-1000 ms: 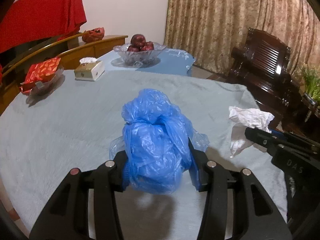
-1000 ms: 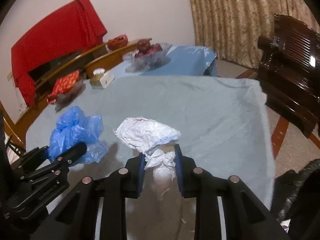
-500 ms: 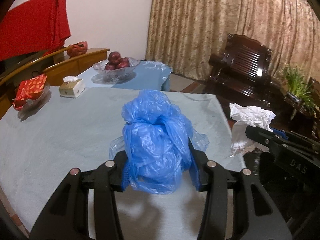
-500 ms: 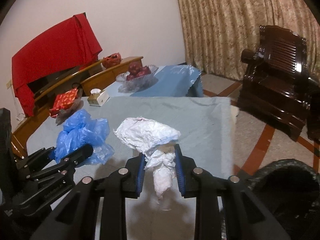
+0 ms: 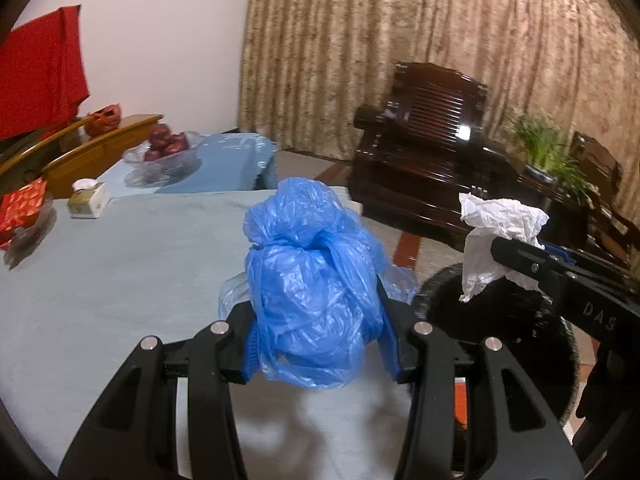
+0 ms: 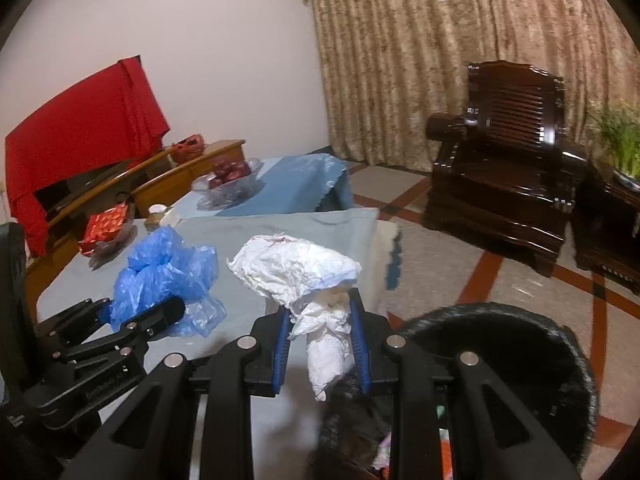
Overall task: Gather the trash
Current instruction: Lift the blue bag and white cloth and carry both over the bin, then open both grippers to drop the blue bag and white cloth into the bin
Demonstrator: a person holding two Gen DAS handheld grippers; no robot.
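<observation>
The left gripper [image 5: 318, 344] is clamped on a crumpled blue plastic bag [image 5: 312, 296], whose bulk bulges up and forward between its blue-padded fingers [image 5: 251, 354]; the bag is lifted clear of the grey-blue tablecloth [image 5: 120, 280] spread beneath and ahead of it. To its right, the right gripper [image 6: 320, 342] is closed around the lower twist of a wad of white crumpled paper [image 6: 296, 270], with the wider part of the wad fanning out above the fingertips. Below and just right of the right gripper sits a black trash bin [image 6: 568, 360]; the wad hangs near the bin's left rim, beside the table edge. Some scraps show inside the bin under the gripper.

Ahead and left of both grippers, at the far side of the table, are a glass bowl of red fruit [image 5: 166, 152], a tissue box [image 5: 88, 202] and a red packet [image 5: 20, 208]. Ahead to the right stands a dark wooden armchair [image 6: 504, 168] before a patterned curtain [image 5: 400, 40].
</observation>
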